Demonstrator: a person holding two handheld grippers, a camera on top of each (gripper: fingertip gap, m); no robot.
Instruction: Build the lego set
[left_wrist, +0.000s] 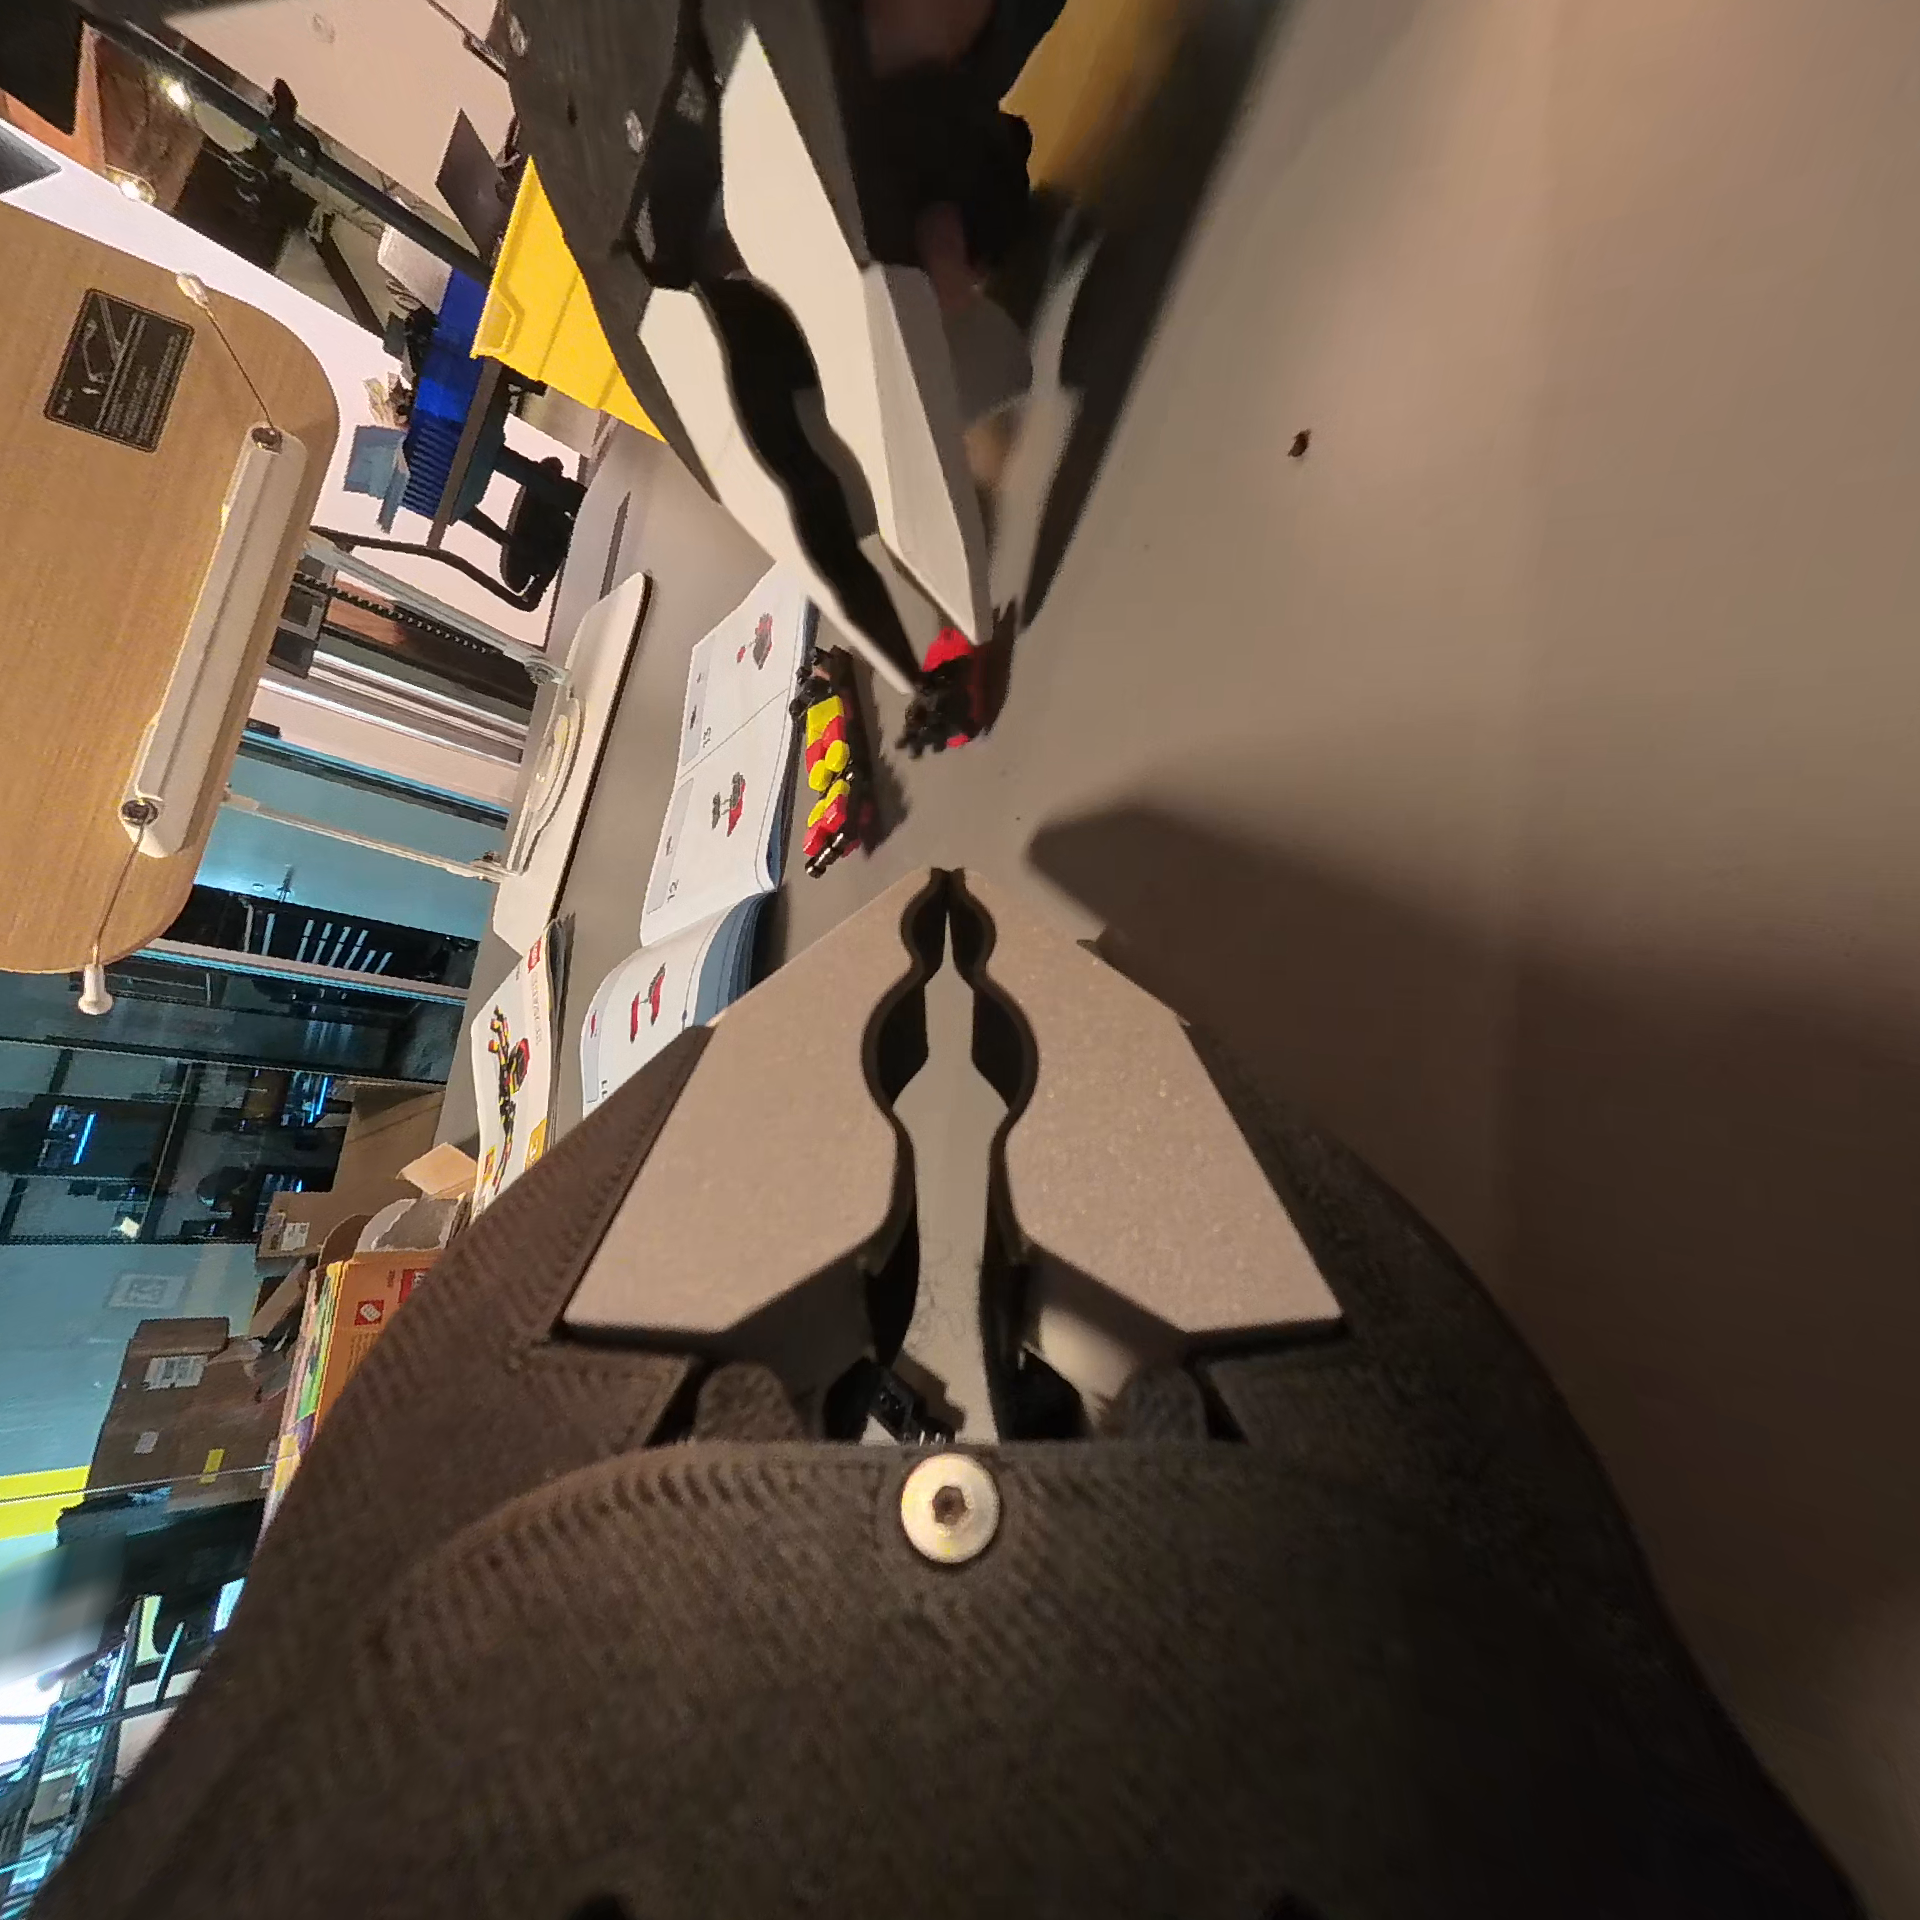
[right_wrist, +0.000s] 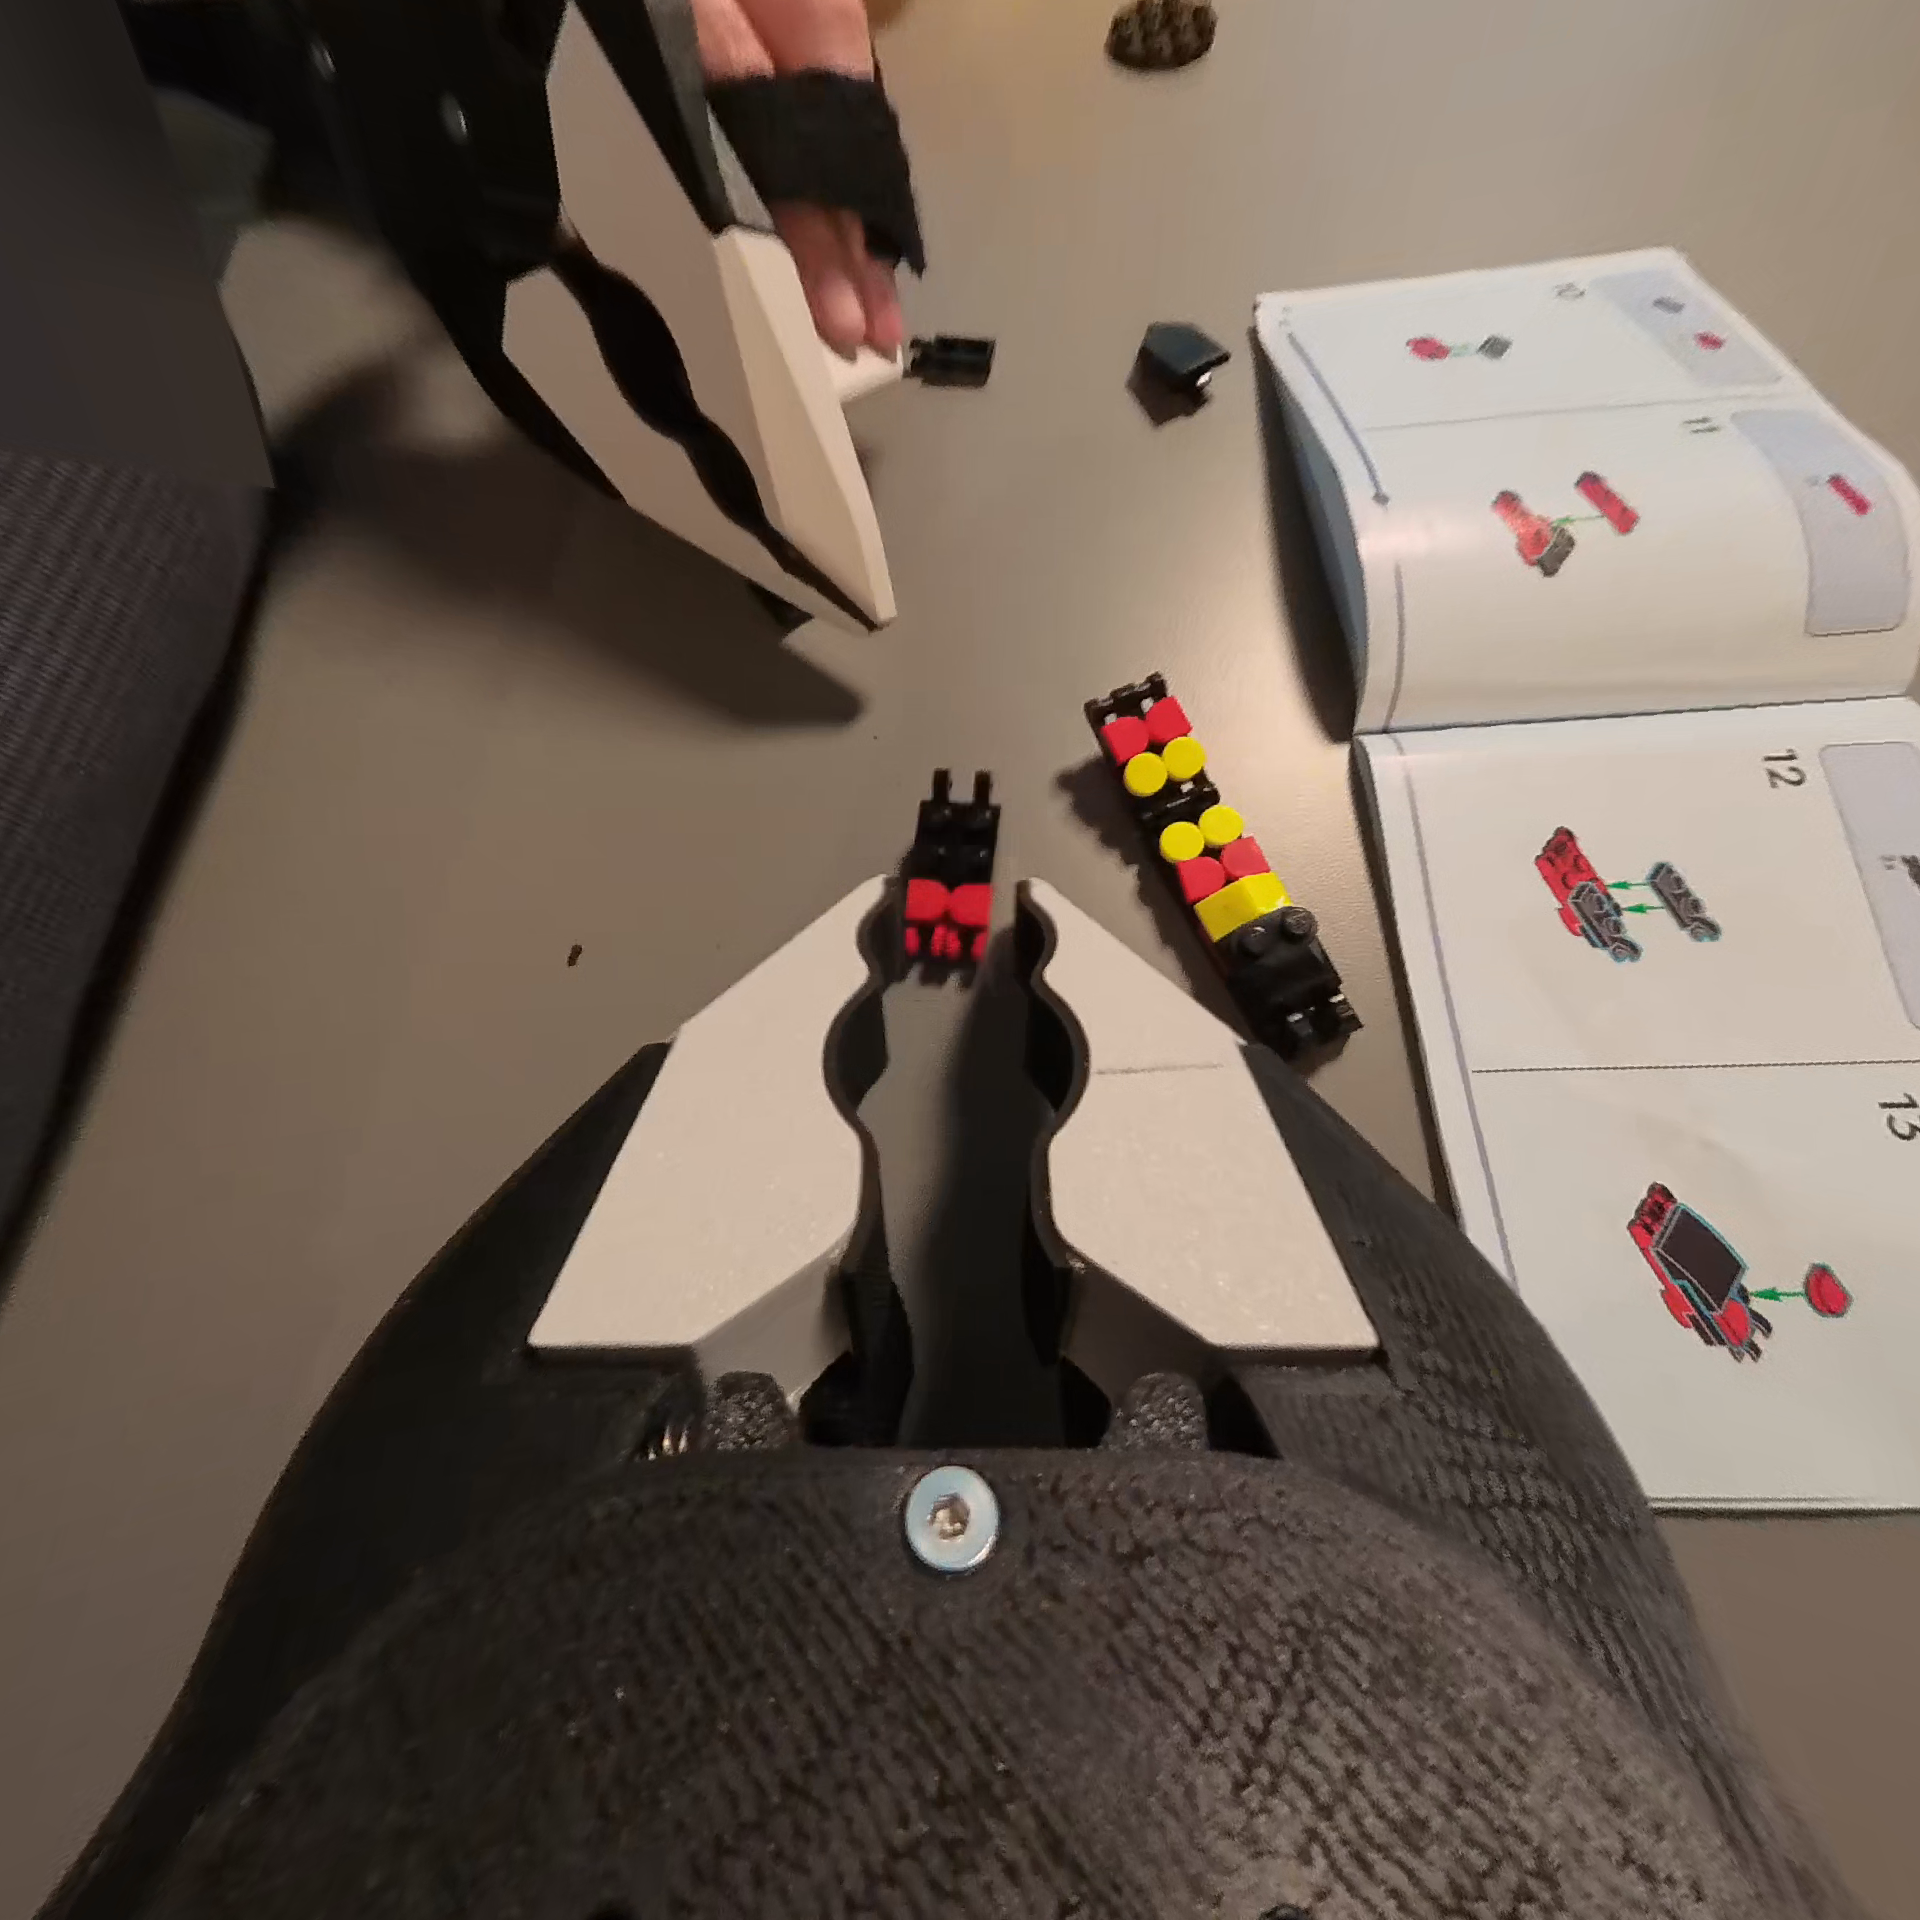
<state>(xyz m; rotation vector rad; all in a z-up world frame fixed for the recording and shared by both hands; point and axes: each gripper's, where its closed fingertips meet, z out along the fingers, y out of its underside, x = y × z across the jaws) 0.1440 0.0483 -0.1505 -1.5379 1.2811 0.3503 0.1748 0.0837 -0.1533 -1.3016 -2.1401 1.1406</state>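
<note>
On the grey bench (right_wrist: 623, 831) we log 1 small red-and-black lego assembly (right_wrist: 948, 894), lying between the spread fingers of our right gripper (right_wrist: 948, 902). Just beside it: 1 long red, yellow and black lego strip (right_wrist: 1216, 862) and 1 open white instruction booklet (right_wrist: 1621, 935). Our left gripper (left_wrist: 945, 883) hovers, fingers pressed together, holding nothing.

A red-and-black lego piece (right_wrist: 948, 896) lies by a longer black strip (right_wrist: 1218, 871) studded red and yellow, on a grey table (right_wrist: 520, 831) near a white booklet (right_wrist: 1662, 935).
</note>
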